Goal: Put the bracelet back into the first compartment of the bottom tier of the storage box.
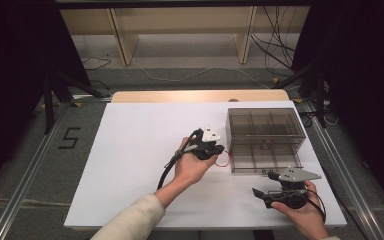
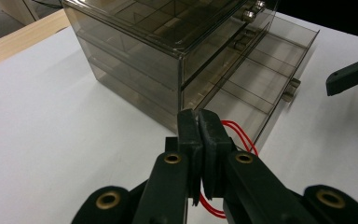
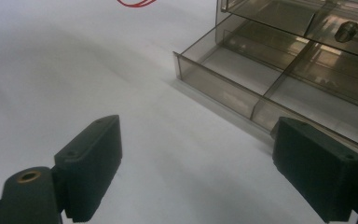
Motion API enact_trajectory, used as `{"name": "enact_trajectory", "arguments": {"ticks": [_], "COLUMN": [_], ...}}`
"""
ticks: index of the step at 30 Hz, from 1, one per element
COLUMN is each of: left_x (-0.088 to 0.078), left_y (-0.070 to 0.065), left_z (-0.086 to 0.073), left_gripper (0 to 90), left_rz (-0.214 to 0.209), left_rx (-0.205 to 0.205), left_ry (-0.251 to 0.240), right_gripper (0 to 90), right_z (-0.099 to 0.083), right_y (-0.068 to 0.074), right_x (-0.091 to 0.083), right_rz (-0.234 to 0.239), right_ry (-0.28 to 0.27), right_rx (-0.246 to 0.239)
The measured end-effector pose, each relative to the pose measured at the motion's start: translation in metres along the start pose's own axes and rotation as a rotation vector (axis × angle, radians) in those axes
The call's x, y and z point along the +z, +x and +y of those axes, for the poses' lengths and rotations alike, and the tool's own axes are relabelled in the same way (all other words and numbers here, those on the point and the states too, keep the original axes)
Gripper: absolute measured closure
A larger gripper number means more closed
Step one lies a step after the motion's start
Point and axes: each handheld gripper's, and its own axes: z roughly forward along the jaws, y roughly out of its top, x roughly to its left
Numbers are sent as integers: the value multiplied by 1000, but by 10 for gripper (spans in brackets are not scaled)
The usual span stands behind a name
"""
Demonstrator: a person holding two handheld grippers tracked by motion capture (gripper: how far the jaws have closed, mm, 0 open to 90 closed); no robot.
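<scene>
- Pinching a red rubber band (image 2: 240, 132) in my left gripper (image 2: 199, 122), jaws clenched, just beside the open bottom drawer (image 2: 256, 79) of the plastic box (image 1: 264, 131).
- My right gripper (image 3: 196, 163) hovers over the white worktop (image 1: 135, 150), jaws released.

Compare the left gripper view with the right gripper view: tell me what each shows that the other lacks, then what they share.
Left gripper view: the left gripper, jaws shut on a red rubber band, the smoky drawer cabinet's top and side wall, and a wooden table edge.

Right gripper view: the right gripper, jaws wide apart with nothing between them, above the bare white board.

Both: the pulled-out bottom drawer with its dividers, metal drawer knobs, the red band and the white surface.
</scene>
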Motion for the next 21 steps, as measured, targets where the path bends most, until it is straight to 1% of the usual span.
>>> {"name": "enact_trajectory", "arguments": {"ticks": [21], "left_x": [10], "left_y": [-9], "left_z": [8], "left_gripper": [882], "left_rz": [-17], "left_rx": [12], "left_ry": [-2], "right_gripper": [164], "right_z": [0], "right_y": [0], "right_x": [0], "right_rz": [6], "right_ry": [-8], "right_rx": [-5]}}
